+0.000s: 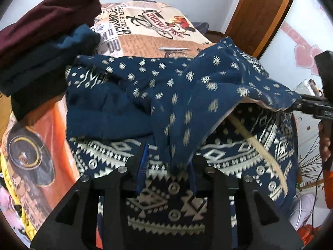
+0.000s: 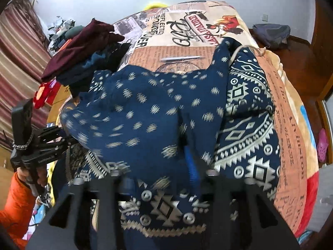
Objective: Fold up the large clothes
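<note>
Patterned blue garment bunches between the left gripper fingers, pinched tight. Right gripper clamps another fold above the bed

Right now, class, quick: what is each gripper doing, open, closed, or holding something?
Left gripper: closed on a fold of the blue patterned garment.
Right gripper: closed on the same garment's raised edge.

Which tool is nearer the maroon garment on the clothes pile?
Left. The left tool holds the blue patterned garment on the side beside the pile topped by the maroon garment. The right tool holds the garment's far side, away from the pile.
</note>
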Demonstrator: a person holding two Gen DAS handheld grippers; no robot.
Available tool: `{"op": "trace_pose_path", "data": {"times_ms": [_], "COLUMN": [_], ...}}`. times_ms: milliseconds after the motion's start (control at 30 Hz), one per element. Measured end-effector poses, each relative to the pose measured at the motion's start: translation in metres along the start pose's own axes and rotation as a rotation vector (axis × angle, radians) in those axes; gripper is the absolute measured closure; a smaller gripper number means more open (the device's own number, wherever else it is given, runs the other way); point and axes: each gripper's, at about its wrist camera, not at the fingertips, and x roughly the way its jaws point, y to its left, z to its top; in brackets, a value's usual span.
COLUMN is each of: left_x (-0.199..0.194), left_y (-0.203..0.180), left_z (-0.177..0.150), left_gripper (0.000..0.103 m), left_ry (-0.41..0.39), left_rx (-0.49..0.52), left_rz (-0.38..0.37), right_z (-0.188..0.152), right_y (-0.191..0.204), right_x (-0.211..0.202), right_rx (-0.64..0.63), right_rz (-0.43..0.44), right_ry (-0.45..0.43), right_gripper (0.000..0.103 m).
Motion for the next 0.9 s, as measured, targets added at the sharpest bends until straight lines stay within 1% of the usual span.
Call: {"op": "trace_pose_path", "data": {"times_ms": [133,200,233,333,400,500,567,633,700,800,867,900], "left_x": [-0.014,-0.027,-0.032,-0.048,-0.056,-0.067,-0.072,-0.076,-0.074,-0.06,-0.044,-0.034], "left_y": [0.0,-0.001,-0.001,-0.001,0.003,0.007,0.006,0.002,-0.004,-0.015,-0.022,-0.025], "left_z": [-0.006,-0.007,-0.007,-0.002,0.006,0.026,0.039,0.053,0.065,0.081,0.086,0.088], "left_gripper": [0.066,0.062,0.057,0.056,0.056,0.056,0.056,0.056,0.055,0.054,0.054,0.054], "left_ry": [-0.014,-0.044,-0.058,-0.105,-0.127,-0.172,-0.195,-0.226,-0.245,-0.247,-0.227,-0.205], "left_rx": [0.016,0.043,0.053,0.074,0.062,0.035,0.025,0.019,0.016,0.021,0.035,0.043], "left_rz": [0.023,0.051,0.069,0.12,0.124,0.116,0.104,0.074,0.037,0.011,-0.007,-0.002], "right_z": [-0.007,-0.008,-0.008,-0.003,0.002,0.014,0.022,0.03,0.035,0.038,0.037,0.036], "right_y": [0.01,0.012,0.013,0.012,0.011,0.013,0.016,0.021,0.024,0.029,0.031,0.032], "right_x": [-0.01,-0.017,-0.021,-0.036,-0.045,-0.053,-0.054,-0.052,-0.048,-0.034,-0.024,-0.02], "right_rx": [-0.057,-0.07,-0.073,-0.064,-0.055,-0.048,-0.056,-0.075,-0.099,-0.12,-0.125,-0.125], "right_rz": [-0.022,-0.035,-0.037,-0.021,-0.011,-0.016,-0.045,-0.091,-0.115,-0.128,-0.128,-0.116], "right_ry": [-0.005,-0.009,-0.015,-0.056,-0.089,-0.14,-0.163,-0.183,-0.194,-0.178,-0.149,-0.137], "right_gripper": [0.055,0.055,0.055,0.055,0.055,0.054,0.053,0.052,0.052,0.052,0.052,0.052]}}
